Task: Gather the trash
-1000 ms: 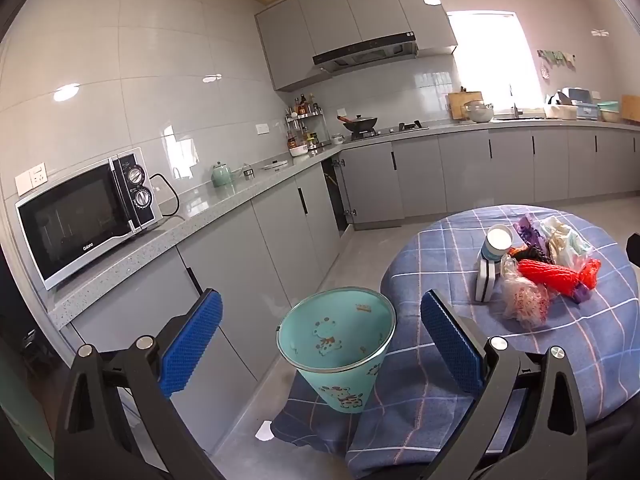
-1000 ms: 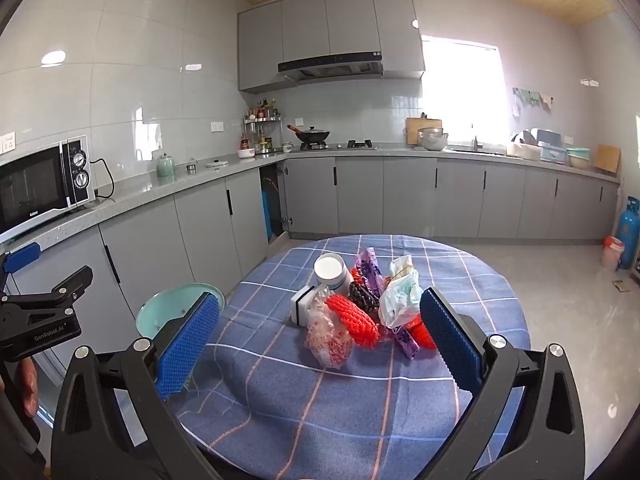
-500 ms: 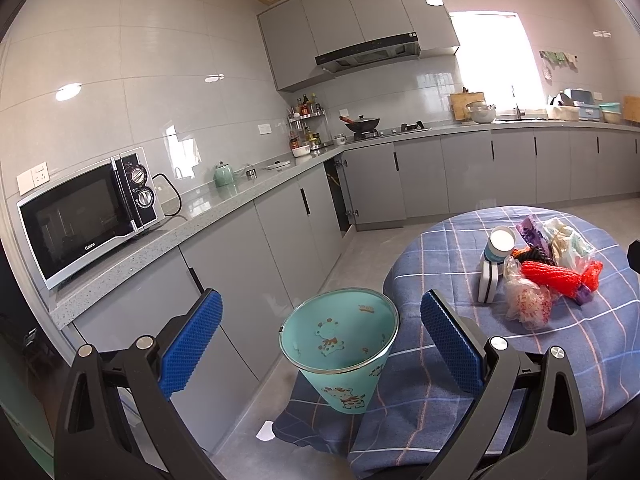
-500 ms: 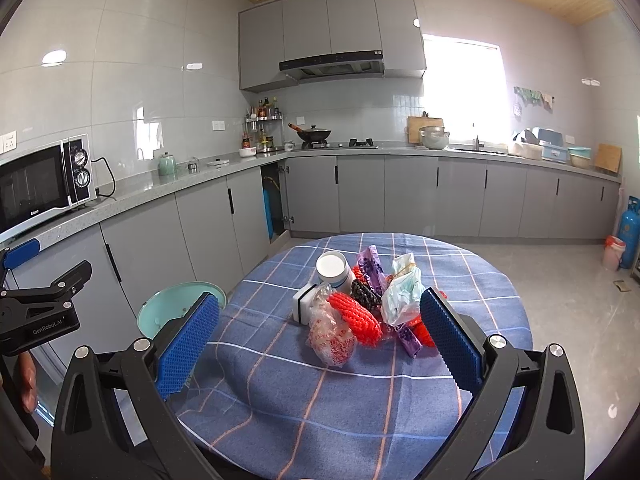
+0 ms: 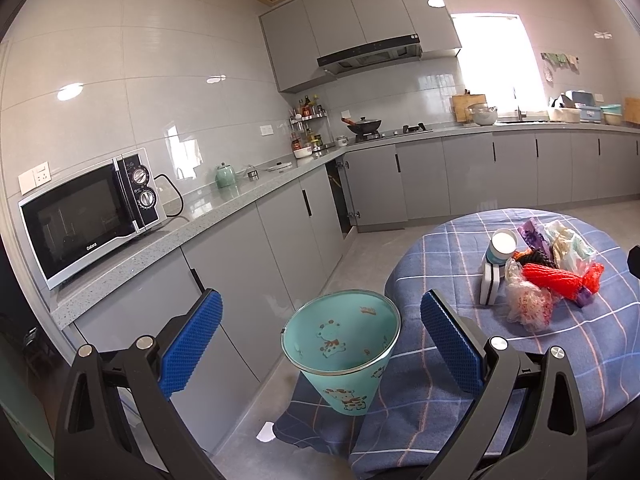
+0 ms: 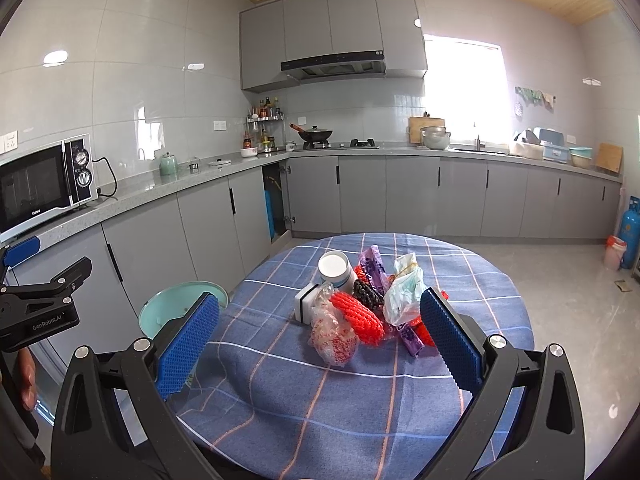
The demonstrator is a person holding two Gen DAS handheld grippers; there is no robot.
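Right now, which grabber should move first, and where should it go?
Probably the right gripper eases forward and down onto the red mesh bag: its jaws are open and empty, that bag lies near the front of the trash pile, and the teal bin waits beside the table.

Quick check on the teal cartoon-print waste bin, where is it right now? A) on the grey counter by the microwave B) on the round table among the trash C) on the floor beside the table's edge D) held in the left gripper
C: the teal cartoon-print waste bin stands on the floor against the blue plaid tablecloth, below the trash pile; the left gripper is open and clear of it.
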